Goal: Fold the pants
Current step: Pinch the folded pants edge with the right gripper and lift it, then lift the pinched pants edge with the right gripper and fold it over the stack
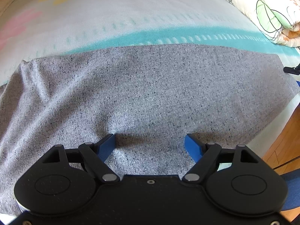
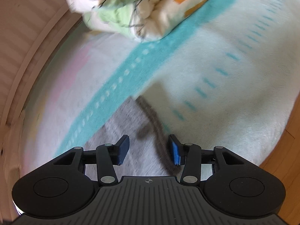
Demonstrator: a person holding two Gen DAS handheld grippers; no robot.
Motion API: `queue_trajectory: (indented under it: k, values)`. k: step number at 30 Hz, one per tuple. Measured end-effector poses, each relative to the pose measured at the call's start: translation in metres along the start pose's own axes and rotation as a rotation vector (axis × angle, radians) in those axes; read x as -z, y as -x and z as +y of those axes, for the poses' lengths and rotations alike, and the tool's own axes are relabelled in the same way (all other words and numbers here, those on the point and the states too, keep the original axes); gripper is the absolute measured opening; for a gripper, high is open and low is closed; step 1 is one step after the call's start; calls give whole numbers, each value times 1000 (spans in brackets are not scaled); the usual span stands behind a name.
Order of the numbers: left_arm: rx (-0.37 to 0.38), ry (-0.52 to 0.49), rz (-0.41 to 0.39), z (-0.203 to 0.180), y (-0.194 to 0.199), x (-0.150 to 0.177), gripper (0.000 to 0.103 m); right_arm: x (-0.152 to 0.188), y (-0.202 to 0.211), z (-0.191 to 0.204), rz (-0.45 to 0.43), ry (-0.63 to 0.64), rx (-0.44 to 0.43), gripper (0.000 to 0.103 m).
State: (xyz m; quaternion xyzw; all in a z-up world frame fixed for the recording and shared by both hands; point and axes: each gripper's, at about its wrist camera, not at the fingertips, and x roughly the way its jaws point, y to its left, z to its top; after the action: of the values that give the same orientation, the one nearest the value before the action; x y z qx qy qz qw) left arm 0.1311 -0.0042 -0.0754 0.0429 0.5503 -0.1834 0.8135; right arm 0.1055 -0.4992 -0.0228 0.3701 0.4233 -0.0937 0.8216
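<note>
Grey speckled pants (image 1: 150, 86) lie spread over a pastel bed sheet (image 1: 112, 18) with a teal stripe. My left gripper (image 1: 150, 138) stands open and wide, pointing steeply down, its blue fingertips (image 1: 108, 142) resting on or just above flat fabric near the pants' near edge. The right wrist view is blurred. In it a corner of the pants (image 2: 120, 123) lies under my right gripper (image 2: 149, 144), which is open. The dark hem (image 2: 159, 136) runs between its blue pads (image 2: 123, 148), close to the right one, with no pad pressing on it.
A folded quilt with green leaf print (image 1: 270, 9) (image 2: 142, 7) lies at the far side of the bed. Wooden floor (image 1: 285, 140) (image 2: 285, 161) shows past the bed's right edge. A beige ribbed panel (image 2: 28, 37) borders the bed on the left.
</note>
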Motion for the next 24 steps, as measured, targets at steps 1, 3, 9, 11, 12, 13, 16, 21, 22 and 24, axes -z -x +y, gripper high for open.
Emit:
queue_trajectory:
  k: [1,3,9,11,12,13,16,21,22,24]
  values:
    - [2,-6,-2,0,0,0,80,1,0,1,33,23,-20,44]
    - [1,-18,-5,-1,1,-1,79,5,0,6,84,74,-37,43]
    - [17,10,-17,0,5,-8,73,8,1,17,106,150,24,21]
    - [14,27,-27,-1,9,-13,72,8,3,17,96,143,36,11]
    - [11,33,-38,-4,12,-16,72,8,5,21,84,156,43,11]
    - [7,36,-52,-7,15,-20,72,10,7,29,71,194,56,10]
    - [-4,21,-89,-26,24,-32,72,19,15,54,32,307,89,10]
    - [-17,-19,-112,-65,20,-57,72,21,32,75,-32,341,36,10]
    - [-30,-27,-116,-74,17,-64,72,20,36,75,-43,334,22,10]
    - [-47,-38,-124,-87,8,-77,72,18,39,77,-59,315,-1,10]
